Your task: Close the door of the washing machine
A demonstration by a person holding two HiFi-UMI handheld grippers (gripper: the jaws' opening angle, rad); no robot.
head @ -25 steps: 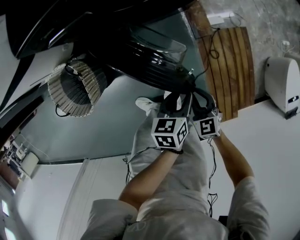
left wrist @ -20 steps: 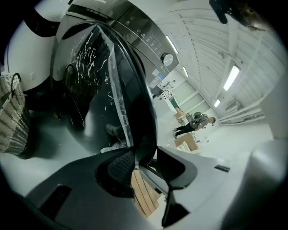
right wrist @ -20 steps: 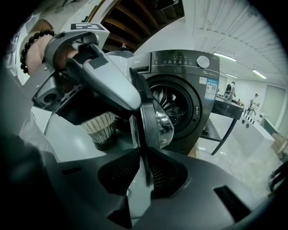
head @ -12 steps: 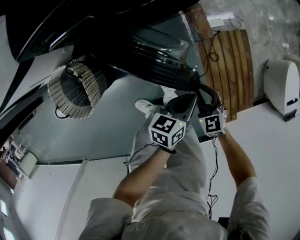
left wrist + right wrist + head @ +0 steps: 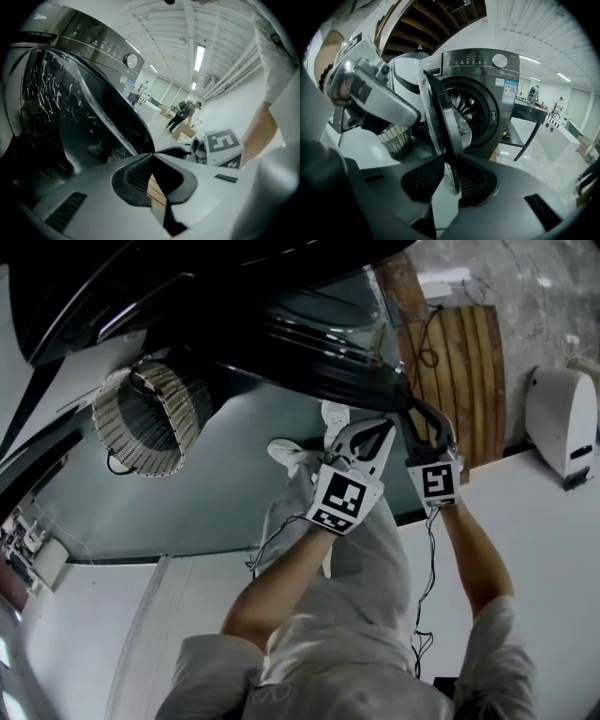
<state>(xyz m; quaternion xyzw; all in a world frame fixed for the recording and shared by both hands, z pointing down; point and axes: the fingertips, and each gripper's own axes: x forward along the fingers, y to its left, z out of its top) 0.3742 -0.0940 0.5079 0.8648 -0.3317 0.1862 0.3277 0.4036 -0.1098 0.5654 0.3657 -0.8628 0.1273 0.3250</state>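
The right gripper (image 5: 447, 159) is pinching the thin rim of the one door (image 5: 440, 105) between its two ribbed black pads. The left gripper (image 5: 152, 153) is gripping nothing: its two jaws are meeting tip to tip just beside the door's glossy, domed dark glass. The round door is standing ajar, edge-on to the right gripper, swung out from the single grey washer (image 5: 487, 89), whose circular drum mouth is showing behind it. One round dial (image 5: 500, 61) is sitting on the panel. One woven mesh basket (image 5: 396, 140) is standing on the smooth pale floor (image 5: 543, 154) beyond the door's outer face. Open floor is lying to the washer's right.
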